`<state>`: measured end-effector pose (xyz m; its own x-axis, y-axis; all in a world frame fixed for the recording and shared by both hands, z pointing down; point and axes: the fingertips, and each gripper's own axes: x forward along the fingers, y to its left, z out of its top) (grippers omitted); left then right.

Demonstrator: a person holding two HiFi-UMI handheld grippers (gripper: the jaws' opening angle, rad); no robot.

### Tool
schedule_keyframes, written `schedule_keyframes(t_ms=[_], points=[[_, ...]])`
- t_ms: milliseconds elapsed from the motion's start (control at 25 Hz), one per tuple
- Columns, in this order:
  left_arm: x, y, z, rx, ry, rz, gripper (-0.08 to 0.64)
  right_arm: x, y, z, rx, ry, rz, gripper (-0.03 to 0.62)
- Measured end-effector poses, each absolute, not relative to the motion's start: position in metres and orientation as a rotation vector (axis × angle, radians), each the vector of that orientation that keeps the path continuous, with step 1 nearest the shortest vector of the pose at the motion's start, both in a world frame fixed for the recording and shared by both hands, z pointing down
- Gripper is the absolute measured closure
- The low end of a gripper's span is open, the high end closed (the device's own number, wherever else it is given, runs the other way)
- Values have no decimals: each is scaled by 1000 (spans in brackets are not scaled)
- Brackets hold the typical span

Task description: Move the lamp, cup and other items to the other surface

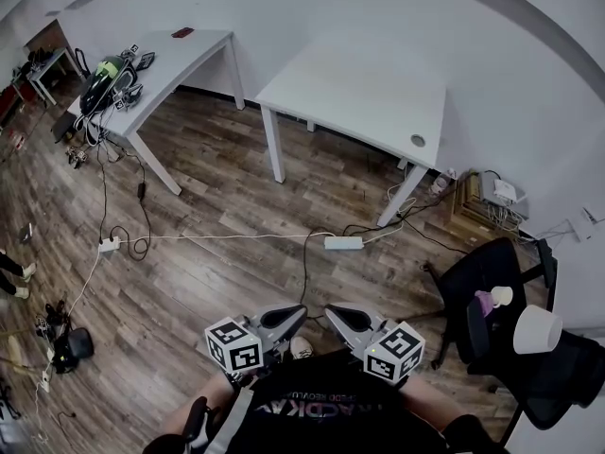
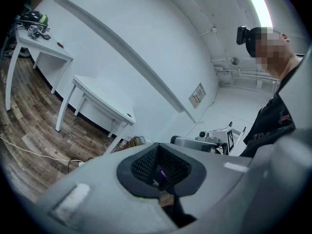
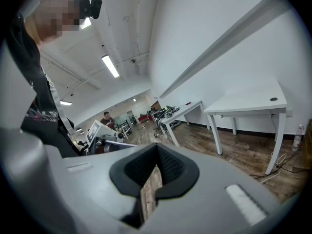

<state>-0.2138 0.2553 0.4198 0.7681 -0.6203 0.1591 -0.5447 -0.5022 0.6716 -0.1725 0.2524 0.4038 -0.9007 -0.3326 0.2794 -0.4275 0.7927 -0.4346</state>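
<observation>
A lamp with a white shade (image 1: 537, 329) and a small purple cup (image 1: 484, 303) rest on a black office chair (image 1: 492, 270) at the right of the head view. An empty white table (image 1: 359, 93) stands farther off by the wall. Both grippers are held close to my chest, well left of the chair and touching nothing. My left gripper (image 1: 295, 314) (image 2: 158, 172) is shut with nothing in it. My right gripper (image 1: 335, 312) (image 3: 155, 172) is shut and empty too. The two gripper views look out into the room, not at the items.
A second white table (image 1: 161, 64) at the back left carries a bag and gear. A white power strip (image 1: 343, 243) and cables lie on the wood floor between me and the tables. A cardboard box (image 1: 477, 208) sits by the right wall.
</observation>
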Motion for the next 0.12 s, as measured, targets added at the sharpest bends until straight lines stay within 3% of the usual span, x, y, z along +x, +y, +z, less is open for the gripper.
schedule_keyframes(t_ms=[120], points=[[-213, 255, 420, 2221, -866, -130, 557, -171, 252, 404, 599, -2794, 748, 588]])
